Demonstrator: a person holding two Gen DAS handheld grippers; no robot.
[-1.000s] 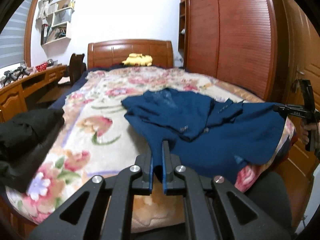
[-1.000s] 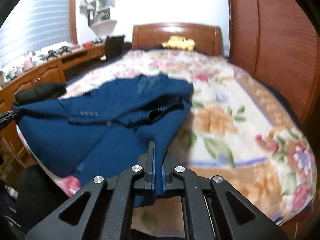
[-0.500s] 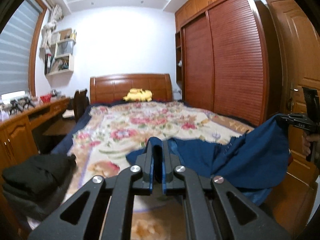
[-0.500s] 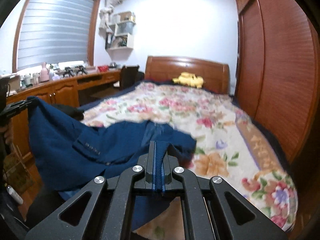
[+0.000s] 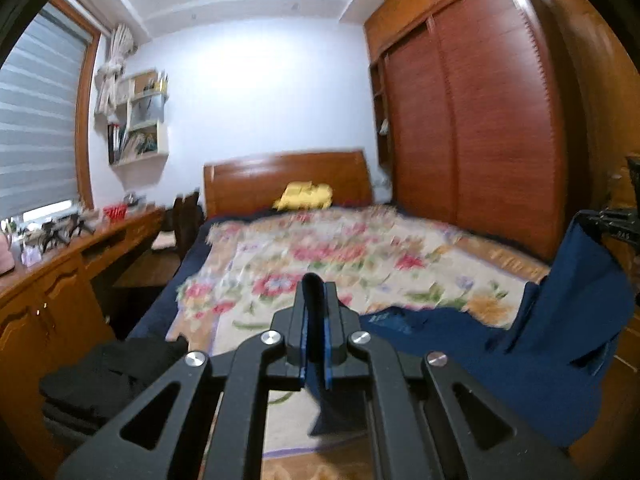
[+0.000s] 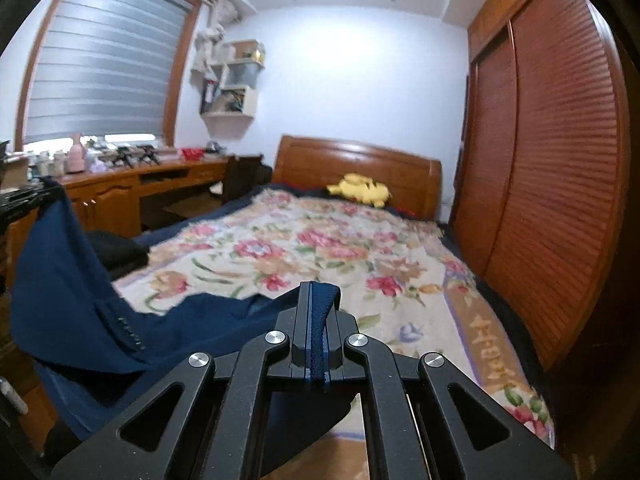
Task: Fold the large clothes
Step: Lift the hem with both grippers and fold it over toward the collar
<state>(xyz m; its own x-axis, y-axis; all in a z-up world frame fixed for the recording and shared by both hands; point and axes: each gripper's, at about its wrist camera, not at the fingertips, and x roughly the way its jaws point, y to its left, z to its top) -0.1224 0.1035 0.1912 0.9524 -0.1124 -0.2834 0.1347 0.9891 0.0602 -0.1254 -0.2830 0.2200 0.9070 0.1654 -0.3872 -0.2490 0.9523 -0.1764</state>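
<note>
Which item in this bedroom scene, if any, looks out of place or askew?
Nothing looks damaged or spilled. The navy jacket hangs slack between the shut left gripper and right gripper, part trailing on the floral bedspread. A yellow plush toy lies by the headboard.

Ahead of you the floral bedspread [image 6: 320,248] lies bare up to the yellow plush toy [image 6: 362,190] at the headboard, while the wardrobe [image 6: 560,184] walls your right, the desk [image 5: 60,280] your left, and black folded clothes [image 5: 108,376] crowd the near-left corner.
</note>
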